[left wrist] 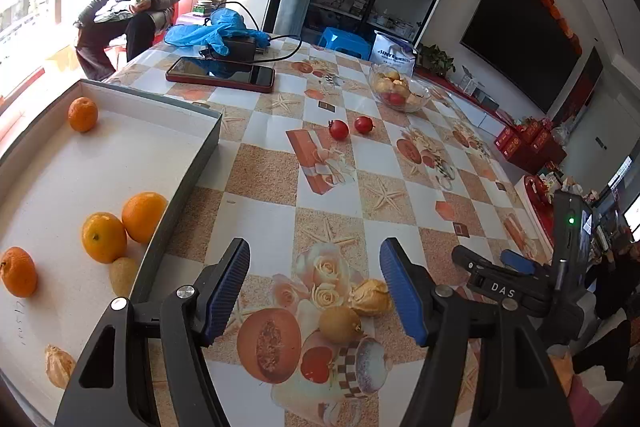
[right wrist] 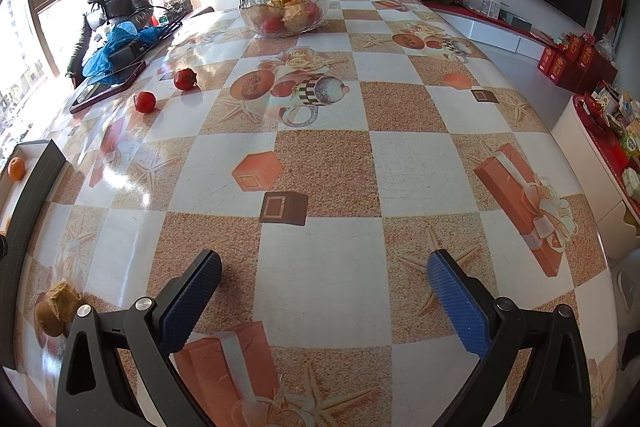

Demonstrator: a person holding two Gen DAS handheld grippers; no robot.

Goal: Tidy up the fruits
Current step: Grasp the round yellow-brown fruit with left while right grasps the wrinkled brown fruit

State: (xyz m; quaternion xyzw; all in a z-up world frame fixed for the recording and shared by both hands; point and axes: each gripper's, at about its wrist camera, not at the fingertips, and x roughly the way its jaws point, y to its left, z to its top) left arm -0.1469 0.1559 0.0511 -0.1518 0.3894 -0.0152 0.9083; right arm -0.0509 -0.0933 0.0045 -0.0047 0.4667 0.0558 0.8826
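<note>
The left gripper (left wrist: 316,287) stands released over a kiwi (left wrist: 340,324) and a husked fruit (left wrist: 370,297) on the table (left wrist: 400,195), just beside the tray (left wrist: 188,163) holding oranges (left wrist: 105,237). The right gripper (right wrist: 324,301) is open and empty, well apart from the tray.

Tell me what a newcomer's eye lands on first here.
The oranges lying in the shallow grey box at the left. Next, two red fruits alone mid-table, before the glass fruit bowl. Nearest, the left claw stands open above a small brown fruit.
</note>
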